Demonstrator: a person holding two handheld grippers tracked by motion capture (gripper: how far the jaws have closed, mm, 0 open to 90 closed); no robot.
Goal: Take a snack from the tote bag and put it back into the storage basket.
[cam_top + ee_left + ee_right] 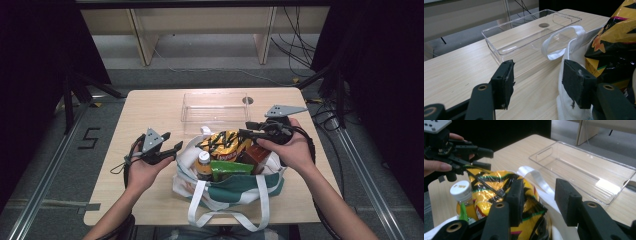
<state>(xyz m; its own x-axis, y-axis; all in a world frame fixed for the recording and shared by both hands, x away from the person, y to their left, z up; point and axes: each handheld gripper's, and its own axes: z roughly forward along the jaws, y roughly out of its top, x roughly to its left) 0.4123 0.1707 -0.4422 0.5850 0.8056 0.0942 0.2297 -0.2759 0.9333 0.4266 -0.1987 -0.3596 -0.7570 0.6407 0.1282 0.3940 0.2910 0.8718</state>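
A white and green tote bag (235, 189) stands open at the table's near middle. In it are a yellow and black chip bag (225, 144) (491, 182), an orange bottle with a white cap (203, 160) (461, 191), a green packet (230, 167) and a brown box (257, 152). My left gripper (172, 141) (537, 75) hovers just left of the bag, open and with nothing between its jaws. My right gripper (244, 130) (539, 195) reaches in from the right over the chip bag's top, its jaws apart and pressing on nothing.
A clear plastic tray (215, 112) (524, 37) (584, 167) lies empty behind the bag on the wooden table (150, 110). One white strap (564, 40) rises between bag and tray. Another strap hangs over the near table edge. Cables run on the floor at the far right.
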